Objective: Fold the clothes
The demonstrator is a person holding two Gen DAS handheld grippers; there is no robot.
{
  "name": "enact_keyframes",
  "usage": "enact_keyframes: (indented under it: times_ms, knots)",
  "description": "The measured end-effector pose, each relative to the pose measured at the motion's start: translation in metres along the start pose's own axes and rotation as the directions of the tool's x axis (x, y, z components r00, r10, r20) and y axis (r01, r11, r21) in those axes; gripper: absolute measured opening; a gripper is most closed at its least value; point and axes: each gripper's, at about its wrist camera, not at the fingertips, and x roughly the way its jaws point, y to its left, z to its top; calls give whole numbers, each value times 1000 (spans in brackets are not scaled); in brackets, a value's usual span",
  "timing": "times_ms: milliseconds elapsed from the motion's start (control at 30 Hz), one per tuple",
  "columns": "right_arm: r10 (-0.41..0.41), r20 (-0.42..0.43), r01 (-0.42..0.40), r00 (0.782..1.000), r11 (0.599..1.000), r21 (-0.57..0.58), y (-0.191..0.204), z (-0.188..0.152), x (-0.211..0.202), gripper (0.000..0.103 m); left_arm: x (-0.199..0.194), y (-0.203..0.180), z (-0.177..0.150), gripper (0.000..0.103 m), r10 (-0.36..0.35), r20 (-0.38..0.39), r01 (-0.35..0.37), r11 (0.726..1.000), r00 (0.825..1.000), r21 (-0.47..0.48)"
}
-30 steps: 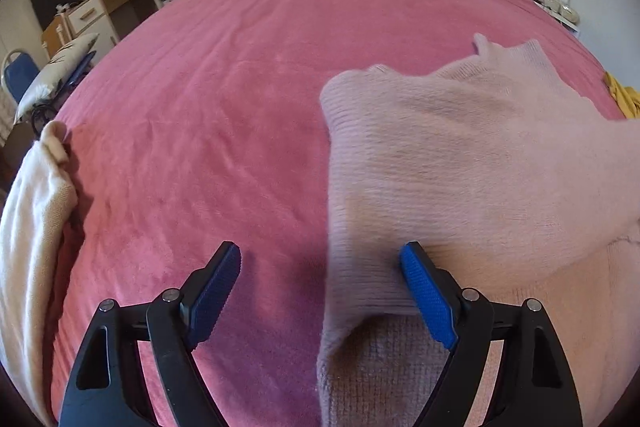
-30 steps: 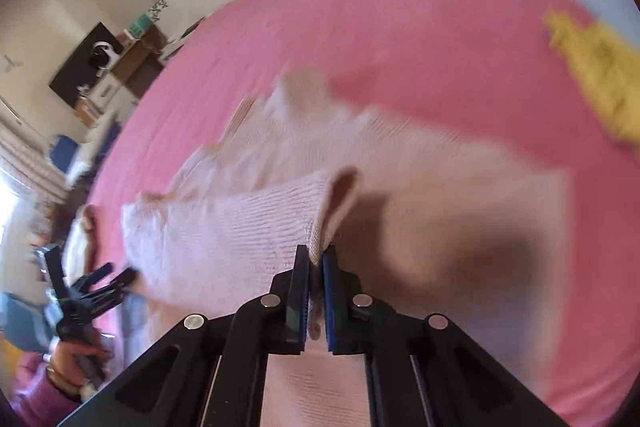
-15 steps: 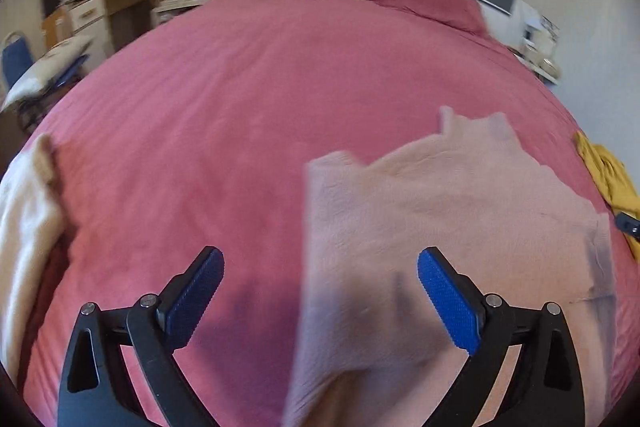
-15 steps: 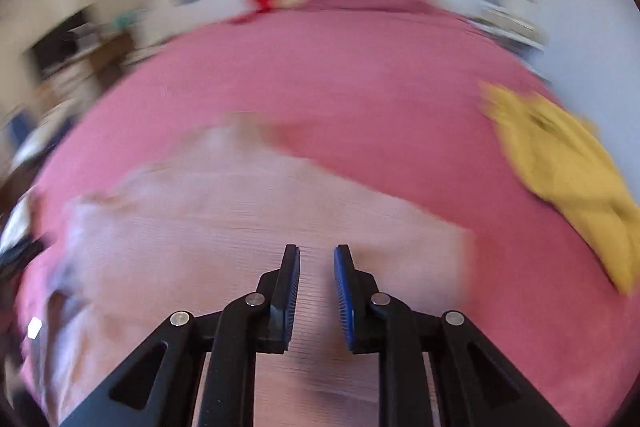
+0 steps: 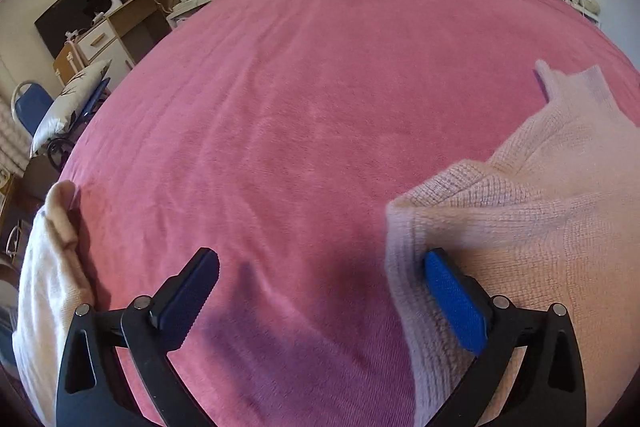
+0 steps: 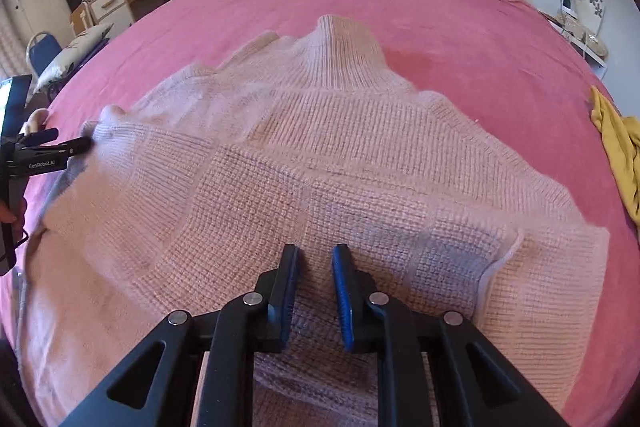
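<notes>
On the pink bed (image 6: pixel 460 39) you are keeping the pale pink sweater (image 6: pixel 340 155) spread flat. Compared with a second ago, your right tool (image 6: pixel 314 287) is no longer pinching the knit; its jaws are now standing slightly apart, holding nothing, hovering over the lower middle of the sweater. Your left tool (image 5: pixel 320 291) is standing wide open as before, gripping nothing, its right finger (image 5: pixel 454 301) touching the sweater's left edge (image 5: pixel 400 267), the left one over bare bedding. A cream garment (image 5: pixel 48 279) is lying at the bed's left edge.
</notes>
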Motion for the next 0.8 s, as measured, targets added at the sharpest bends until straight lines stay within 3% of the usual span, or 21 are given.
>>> enact_keyframes:
  times_ms: [100,200,333,433,533,567,633,700,800]
  knots:
    - [26,56,-29,998,998,50,-17,-7,-16,20,-13,-7,0,103,0,34,0,1000,999,-5]
    - [-8,-65,10,998,1000,27,-29,-17,7,21,-19,-19,-7,103,-8,21,8,999,1000,35]
    - [49,-16,-47,999,993,104,-47,-8,-14,22,-34,-36,-2,103,-101,40,99,994,994,38]
    - [79,-18,-76,997,990,120,-50,-7,-23,23,-39,-64,-5,103,-110,66,101,986,992,132]
    - [65,-93,-60,994,997,54,-44,-19,-16,23,-15,-90,-21,103,-48,-2,47,971,999,234]
    - [29,-111,-27,993,999,18,-41,-17,-7,21,-7,-89,-26,103,-52,-18,54,974,998,219]
    - [3,-60,-5,998,999,-34,-42,-24,-7,21,-3,-69,-29,103,-120,-46,123,989,992,77]
    - [-49,-25,48,999,998,-31,-44,-28,-15,20,-2,-50,-29,103,-171,-77,167,984,982,-55]
    - [-70,54,69,996,998,4,-36,-29,-35,23,-18,-47,-28,103,-110,-10,110,994,994,-13]
